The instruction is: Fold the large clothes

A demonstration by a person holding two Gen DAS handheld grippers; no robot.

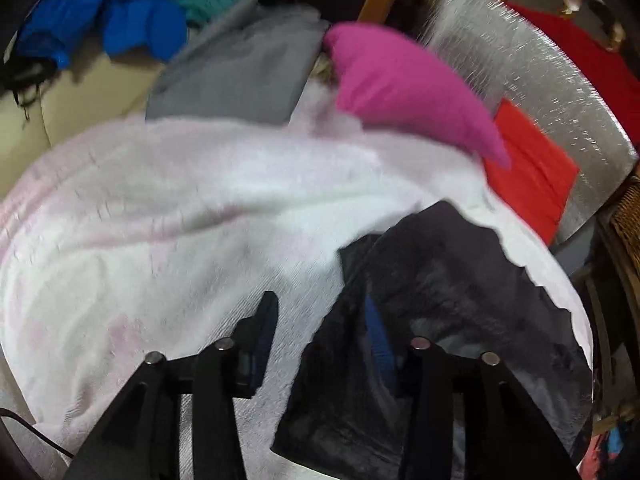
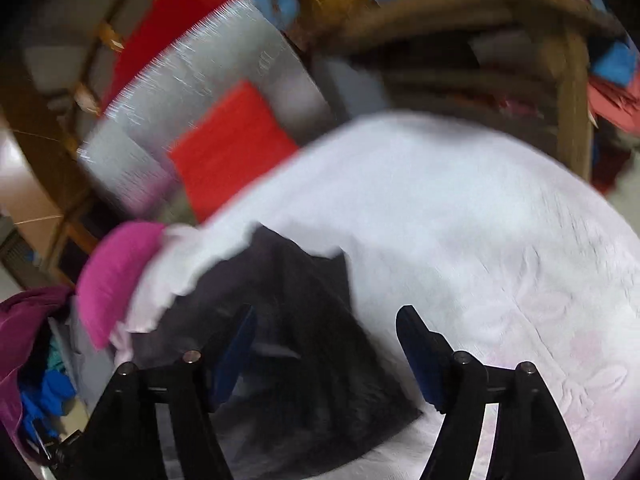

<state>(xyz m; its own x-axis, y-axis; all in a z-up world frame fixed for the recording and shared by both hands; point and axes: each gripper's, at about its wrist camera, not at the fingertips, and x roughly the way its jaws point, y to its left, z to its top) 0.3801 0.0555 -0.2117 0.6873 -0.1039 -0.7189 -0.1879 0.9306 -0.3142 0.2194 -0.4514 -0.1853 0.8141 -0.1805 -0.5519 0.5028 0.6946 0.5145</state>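
Note:
A large pale pink-white cloth (image 1: 180, 208) (image 2: 460, 208) lies spread over the work surface. A dark grey garment (image 1: 440, 272) (image 2: 288, 280) lies crumpled on it with a ragged edge of the pale cloth around it. My left gripper (image 1: 320, 312) hovers over the dark garment's left edge, jaws apart; its right finger is partly masked by dark fabric, and nothing is pinched. My right gripper (image 2: 326, 316) stands open wide above the same dark garment, whose fabric shows below the gap. Both views are motion-blurred.
A magenta cloth (image 1: 400, 88) (image 2: 116, 272) rests at the pale cloth's far edge. A folded red piece (image 1: 528, 176) (image 2: 232, 148) sits on a silver mat (image 1: 520, 60) (image 2: 200, 80). Grey garment (image 1: 240, 76), blue clothes (image 1: 132, 28) and a wooden table leg (image 2: 572, 100) stand around.

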